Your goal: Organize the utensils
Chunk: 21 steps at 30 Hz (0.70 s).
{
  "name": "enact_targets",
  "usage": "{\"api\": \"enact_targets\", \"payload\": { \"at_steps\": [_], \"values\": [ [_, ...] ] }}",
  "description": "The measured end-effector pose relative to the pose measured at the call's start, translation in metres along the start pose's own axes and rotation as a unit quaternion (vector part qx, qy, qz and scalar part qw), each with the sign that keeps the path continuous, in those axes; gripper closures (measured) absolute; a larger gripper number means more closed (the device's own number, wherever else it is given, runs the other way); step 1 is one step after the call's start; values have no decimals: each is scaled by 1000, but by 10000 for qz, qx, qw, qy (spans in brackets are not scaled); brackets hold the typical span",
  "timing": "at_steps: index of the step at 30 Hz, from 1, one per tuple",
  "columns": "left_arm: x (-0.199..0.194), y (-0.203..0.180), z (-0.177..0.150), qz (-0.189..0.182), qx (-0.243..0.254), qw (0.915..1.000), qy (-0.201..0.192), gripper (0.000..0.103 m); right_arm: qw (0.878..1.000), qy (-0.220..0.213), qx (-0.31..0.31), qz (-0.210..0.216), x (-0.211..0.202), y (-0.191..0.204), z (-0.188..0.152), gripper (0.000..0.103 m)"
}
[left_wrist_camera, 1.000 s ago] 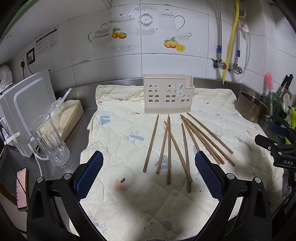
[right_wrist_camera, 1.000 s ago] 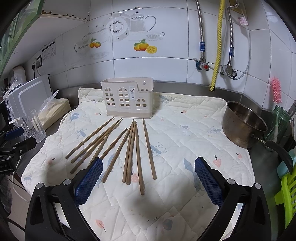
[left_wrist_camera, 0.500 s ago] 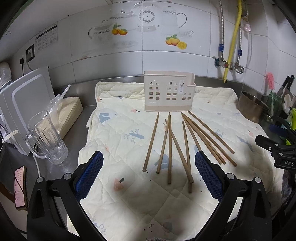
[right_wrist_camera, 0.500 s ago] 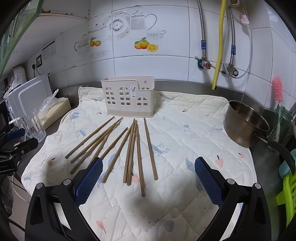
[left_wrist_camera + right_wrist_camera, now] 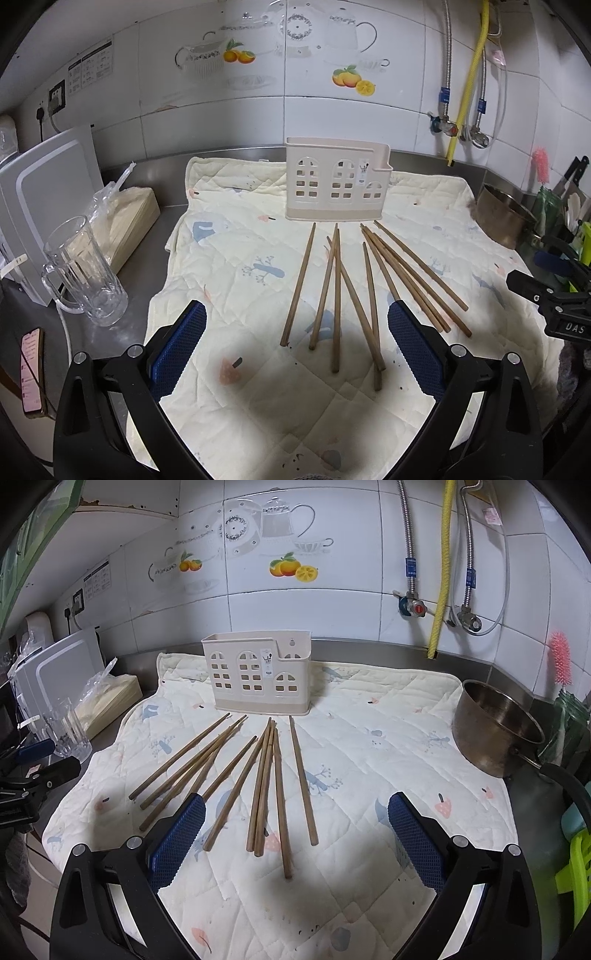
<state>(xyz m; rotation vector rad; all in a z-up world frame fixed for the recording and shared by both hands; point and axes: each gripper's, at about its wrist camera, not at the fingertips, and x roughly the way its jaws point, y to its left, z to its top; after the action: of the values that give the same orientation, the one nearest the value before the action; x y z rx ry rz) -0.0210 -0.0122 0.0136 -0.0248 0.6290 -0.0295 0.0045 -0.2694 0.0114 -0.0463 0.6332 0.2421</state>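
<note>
Left wrist view: chopsticks point(image 5: 337, 295) fanned on the cloth point(image 5: 229, 266) before the caddy point(image 5: 337, 182); both the left gripper point(image 5: 295, 345) and right gripper point(image 5: 295, 827) gape, empty; I'd pinch one outer stick mid-length

We see matt wooden chopsticks point(image 5: 334, 295) on a quilted cloth mat point(image 5: 236, 258), beside a matt plastic holder point(image 5: 336, 184) and steel bench point(image 5: 147, 251).

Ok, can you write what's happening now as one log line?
left gripper: open, empty | right gripper: open, empty | chopsticks: loose on cloth | holder: upright behind them
</note>
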Motion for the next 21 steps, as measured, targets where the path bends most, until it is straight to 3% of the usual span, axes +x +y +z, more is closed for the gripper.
{"api": "enact_targets", "payload": {
  "at_steps": [10, 13, 21],
  "values": [
    [15, 5, 2, -98, -80, 9998, 143, 16, 9999, 109, -31, 5, 14, -1, 0, 8],
    [22, 10, 1, -99, -109, 9997, 208, 21, 9998, 170, -23, 46, 18, -4, 0, 16],
    [43, 25, 1, -149, -206, 9986, 460, 39, 9992, 383, 65, 85, 36, -17, -5, 26]
  ]
}}
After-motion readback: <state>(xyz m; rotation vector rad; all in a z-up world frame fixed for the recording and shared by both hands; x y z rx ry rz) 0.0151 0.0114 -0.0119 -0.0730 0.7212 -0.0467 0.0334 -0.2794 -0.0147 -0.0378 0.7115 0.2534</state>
